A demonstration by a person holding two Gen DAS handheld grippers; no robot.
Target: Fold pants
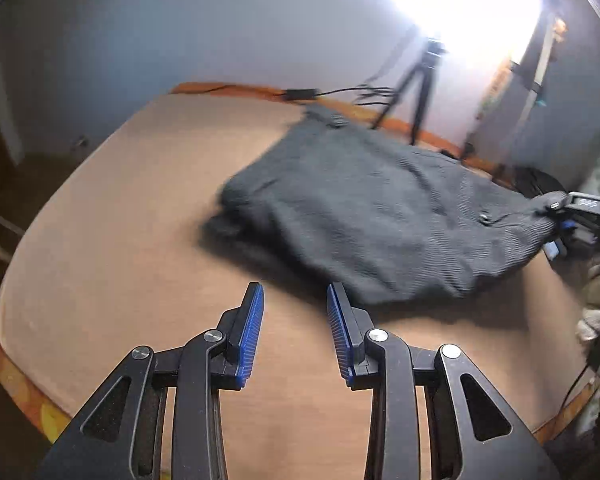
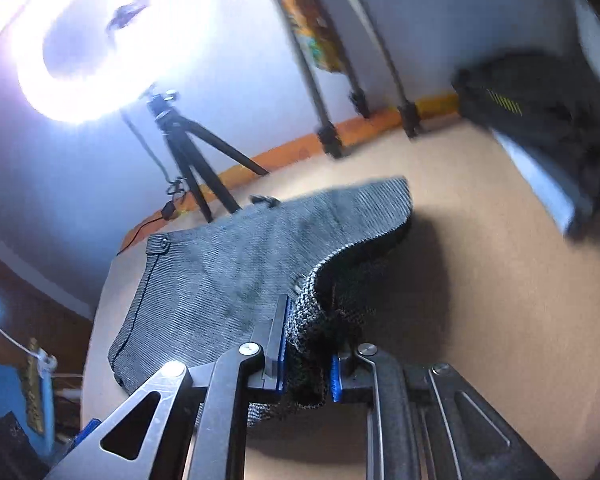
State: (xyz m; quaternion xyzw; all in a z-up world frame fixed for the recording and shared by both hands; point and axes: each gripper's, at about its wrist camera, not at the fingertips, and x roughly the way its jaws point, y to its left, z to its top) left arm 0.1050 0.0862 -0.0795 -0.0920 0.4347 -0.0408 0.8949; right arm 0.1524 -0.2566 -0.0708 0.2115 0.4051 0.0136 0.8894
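Dark grey ribbed pants (image 1: 372, 208) lie bunched and partly folded on a tan table (image 1: 120, 220). My left gripper (image 1: 295, 294) is open and empty, its blue pads just short of the pants' near edge. My right gripper (image 2: 310, 344) is shut on a thick fold of the pants (image 2: 228, 276) and lifts that edge off the table (image 2: 500, 280). In the left wrist view the right gripper (image 1: 560, 216) shows at the far right, holding the raised corner of the cloth. A button shows on the waistband (image 2: 164, 244).
A bright ring light on a black tripod (image 2: 188, 148) stands behind the table; the tripod also shows in the left wrist view (image 1: 420, 92). A cable box (image 1: 300, 94) lies at the table's far edge. A dark bag (image 2: 540, 108) sits at the far right.
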